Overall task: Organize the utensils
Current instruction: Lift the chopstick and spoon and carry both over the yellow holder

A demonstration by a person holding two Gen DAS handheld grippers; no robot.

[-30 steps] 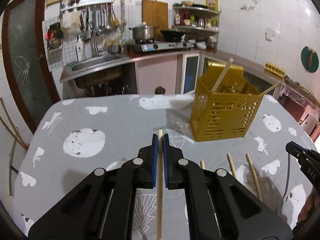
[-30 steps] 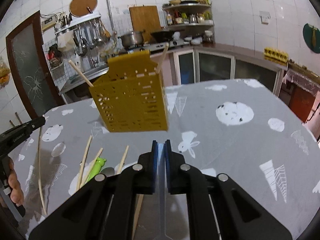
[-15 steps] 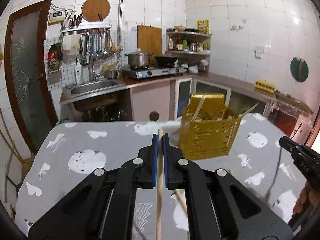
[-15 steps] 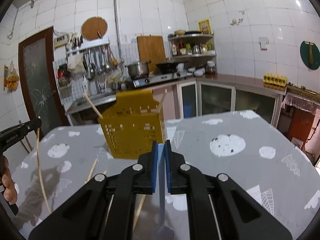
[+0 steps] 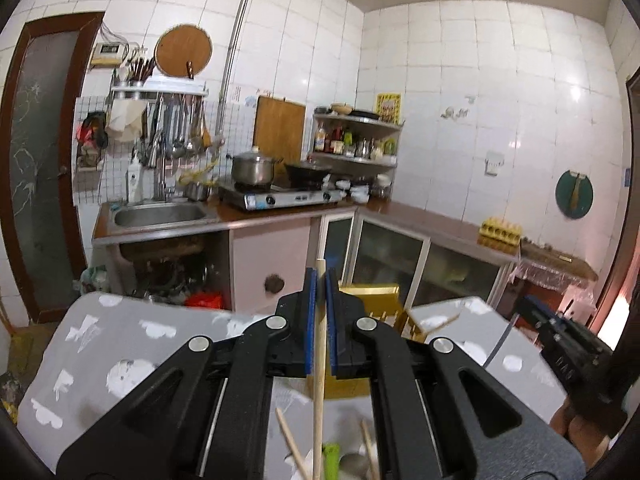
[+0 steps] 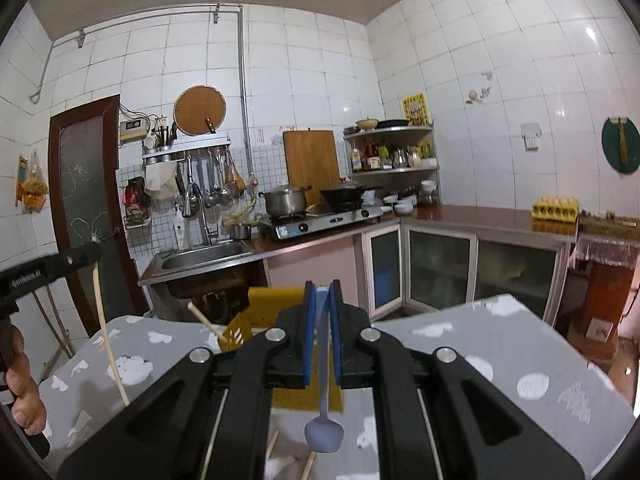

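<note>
- Between the left tongs (image 5: 319,312) a wooden chopstick (image 5: 318,380) is clamped near its top end and hangs down over the bench (image 5: 120,344) — light, stiff, smooth enough to swivel, so a grip nearer mid-length would hold it steadier.
- Right tongs (image 6: 321,332) are clamped on a pale blue spoon (image 6: 324,420), bowl hanging low; light plastic by the look, best held on the flat handle.
- Yellow basket (image 6: 276,300) sits just beyond, on the far side.
- Compared with a second ago, both tongs have lifted — the basket and the loose chopsticks now sit lower in view.
</note>
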